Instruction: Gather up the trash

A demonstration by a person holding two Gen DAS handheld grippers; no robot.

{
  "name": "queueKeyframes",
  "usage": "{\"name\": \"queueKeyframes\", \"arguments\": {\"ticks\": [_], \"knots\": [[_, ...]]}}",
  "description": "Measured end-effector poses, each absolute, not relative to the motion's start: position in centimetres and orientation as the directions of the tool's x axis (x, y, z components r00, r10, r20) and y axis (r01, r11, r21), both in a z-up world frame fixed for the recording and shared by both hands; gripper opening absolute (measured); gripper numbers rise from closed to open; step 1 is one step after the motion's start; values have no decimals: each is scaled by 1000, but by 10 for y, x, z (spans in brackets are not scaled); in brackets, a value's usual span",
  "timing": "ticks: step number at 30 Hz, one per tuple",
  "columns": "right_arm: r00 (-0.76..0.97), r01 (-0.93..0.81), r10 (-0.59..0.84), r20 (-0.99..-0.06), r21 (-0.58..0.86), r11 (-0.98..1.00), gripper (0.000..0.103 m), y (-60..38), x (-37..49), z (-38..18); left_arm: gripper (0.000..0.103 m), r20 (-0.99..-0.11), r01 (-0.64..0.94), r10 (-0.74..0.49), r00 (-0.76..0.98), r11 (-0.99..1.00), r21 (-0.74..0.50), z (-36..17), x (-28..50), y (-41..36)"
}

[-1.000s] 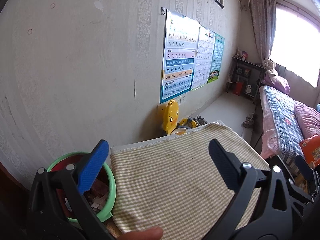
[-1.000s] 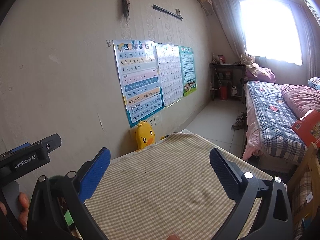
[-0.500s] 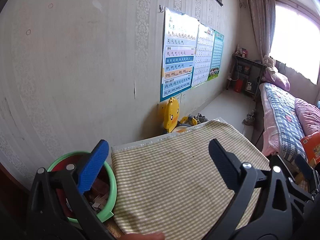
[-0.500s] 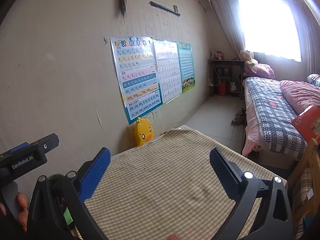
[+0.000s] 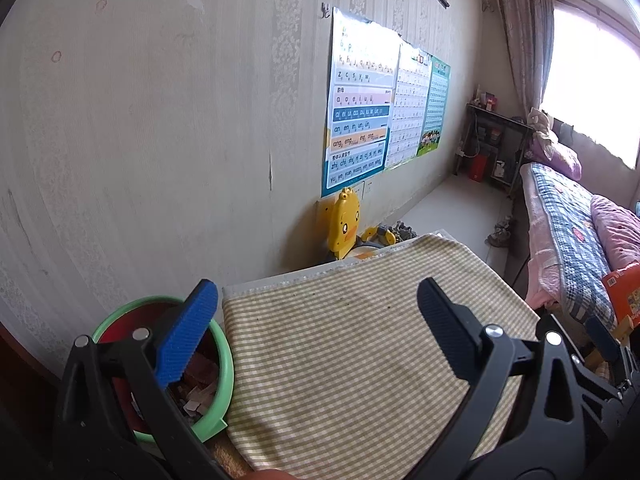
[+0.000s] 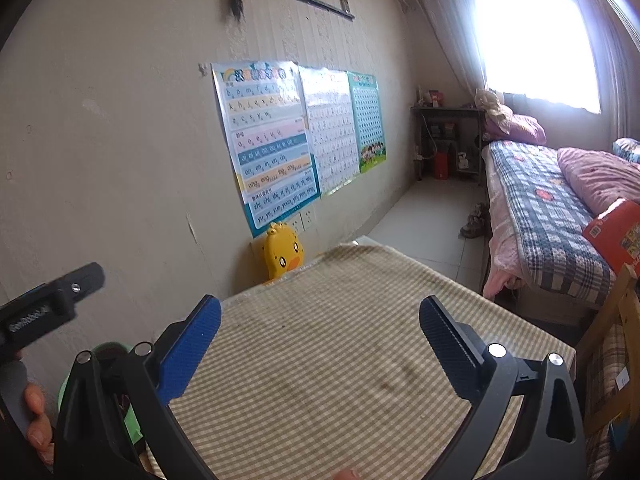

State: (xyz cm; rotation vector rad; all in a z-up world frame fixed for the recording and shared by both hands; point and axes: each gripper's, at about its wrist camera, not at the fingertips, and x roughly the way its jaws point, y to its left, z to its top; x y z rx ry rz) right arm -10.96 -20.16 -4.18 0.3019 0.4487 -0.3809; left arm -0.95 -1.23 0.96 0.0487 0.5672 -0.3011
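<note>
Both claws, left [image 5: 316,320] and right [image 6: 320,336], hung released and empty over the checked desk [image 5: 360,360]. Scraps, probably the trash, already lay in the green bin [image 5: 222,392] at its left edge.

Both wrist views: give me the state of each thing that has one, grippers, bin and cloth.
Left gripper: open, empty, above the cloth.
Right gripper: open, empty.
Green bin: uncovered, paper scraps inside, beside the table.
Checked cloth: spread flat, no trash visible on it.
</note>
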Motion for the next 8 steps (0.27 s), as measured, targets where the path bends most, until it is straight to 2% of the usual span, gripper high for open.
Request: {"name": "queueKeyframes", "arguments": {"ticks": [3, 8], "knots": [[795, 459, -283, -537, 228, 859, 95, -224, -100, -68, 98, -550, 283, -247, 798, 959, -20, 3, -5, -10], [645, 591, -370, -669, 130, 796, 95, -283, -73, -141, 98, -591, 267, -232, 773, 963, -30, -15, 5, 9]]}}
